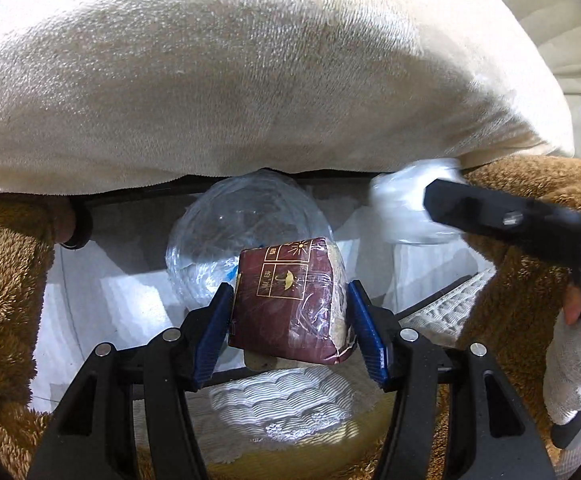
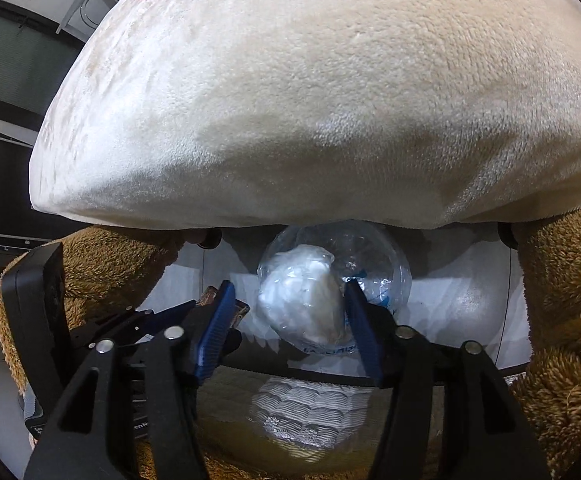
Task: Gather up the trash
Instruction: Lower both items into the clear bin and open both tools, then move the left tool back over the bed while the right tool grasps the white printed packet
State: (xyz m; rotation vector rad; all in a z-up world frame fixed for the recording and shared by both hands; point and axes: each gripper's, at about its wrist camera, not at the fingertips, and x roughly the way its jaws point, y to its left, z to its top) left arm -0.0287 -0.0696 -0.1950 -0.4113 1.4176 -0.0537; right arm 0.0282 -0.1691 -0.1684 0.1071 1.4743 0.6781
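Maroon packet [image 1: 290, 300] clamped in left tongs [image 1: 290, 312]; right tongs [image 2: 290, 312] parted.

A big cream plush cushion [image 2: 322, 92] overhangs shaggy brown fleece fabric [image 1: 6, 280] and a white embossed quilted cloth [image 2: 310, 408].

The right gripper [image 2: 288, 312] has a crumpled white plastic wad [image 2: 304, 304] between its jaws, above a white-lined bin [image 2: 462, 304] holding a clear plastic bottle [image 2: 374, 264]. A cream cushion [image 2: 310, 100] hangs overhead; brown fleece [image 2: 562, 300] flanks the bin.
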